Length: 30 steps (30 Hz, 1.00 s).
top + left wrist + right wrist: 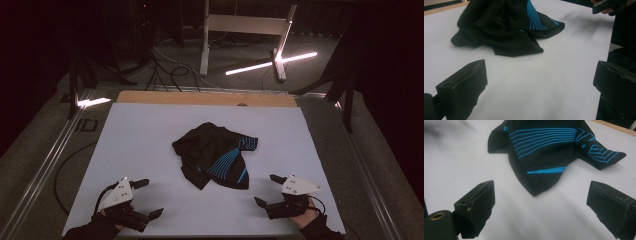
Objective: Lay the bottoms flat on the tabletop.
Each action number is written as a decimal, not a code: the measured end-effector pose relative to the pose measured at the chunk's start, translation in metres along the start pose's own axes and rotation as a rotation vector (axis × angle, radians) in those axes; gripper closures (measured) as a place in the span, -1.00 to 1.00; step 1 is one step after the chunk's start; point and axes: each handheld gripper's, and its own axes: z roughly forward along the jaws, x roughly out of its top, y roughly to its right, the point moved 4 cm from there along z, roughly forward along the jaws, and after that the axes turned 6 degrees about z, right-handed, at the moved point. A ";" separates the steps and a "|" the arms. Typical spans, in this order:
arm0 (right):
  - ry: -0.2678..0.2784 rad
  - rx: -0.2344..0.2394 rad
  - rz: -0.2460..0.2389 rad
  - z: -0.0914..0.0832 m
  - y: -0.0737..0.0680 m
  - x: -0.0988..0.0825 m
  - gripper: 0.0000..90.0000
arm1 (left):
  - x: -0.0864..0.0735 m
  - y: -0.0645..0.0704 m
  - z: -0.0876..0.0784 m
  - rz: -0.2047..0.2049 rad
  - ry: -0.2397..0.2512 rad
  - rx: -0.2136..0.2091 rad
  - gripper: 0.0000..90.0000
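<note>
Black garment with blue stripes (pixel 216 156) crumpled in a heap near centre of white table top (pixel 145 130); not flattened, not folded. Sleeve or hem corner jutting toward 2 o'clock of the heap, another flap toward 6 o'clock.

Left gripper (pixel 148 198) at 7 o'clock of garment, near front table edge, jaws spread wide, nothing between them. In left gripper view, both jaws apart over bare white surface, garment (pixel 506 30) well ahead at 12 o'clock, untouched.

Right gripper (pixel 268 190) at 4 o'clock of garment, jaws likewise wide apart and empty. In right gripper view, pointed lower corner of garment (pixel 544 157) lying ahead between the jaw lines but clear of both; no contact.

Progress, judged: handling of the garment not yet begun. No grasp made, no edge pulled out, no fold laid. Left to do, probably: reach in, take hold of hems or corners, spread or fold. Both grippers appear staged for approach.

Hard to make out:
- Garment type uncertain; shirt or shorts not resolvable from the bunched cloth.
- Collar, sleeves, front/back not distinguishable; folds hide the underside layers.
- Printed blue lettering near 2 o'clock corner illegible.
- Top of garment cut off at upper frame edge in both gripper views.
- Room beyond table dark; floor cables and a frame stand only faintly visible.
- Person's hands mostly cut off at bottom of high view.
</note>
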 end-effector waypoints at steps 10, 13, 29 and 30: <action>0.008 0.002 -0.004 -0.006 -0.008 0.008 -0.82 | 0.018 0.016 0.000 0.034 0.028 -0.045 -1.00; 0.022 -0.003 -0.004 -0.010 -0.009 0.014 -0.82 | 0.021 0.016 0.000 0.032 0.031 -0.050 -1.00; 0.081 -0.033 -0.016 -0.032 -0.012 0.057 -0.82 | 0.045 0.008 -0.009 0.045 0.048 -0.036 -1.00; 0.089 -0.037 -0.014 -0.034 -0.011 0.065 -0.82 | 0.049 0.007 -0.010 0.040 0.055 -0.038 -1.00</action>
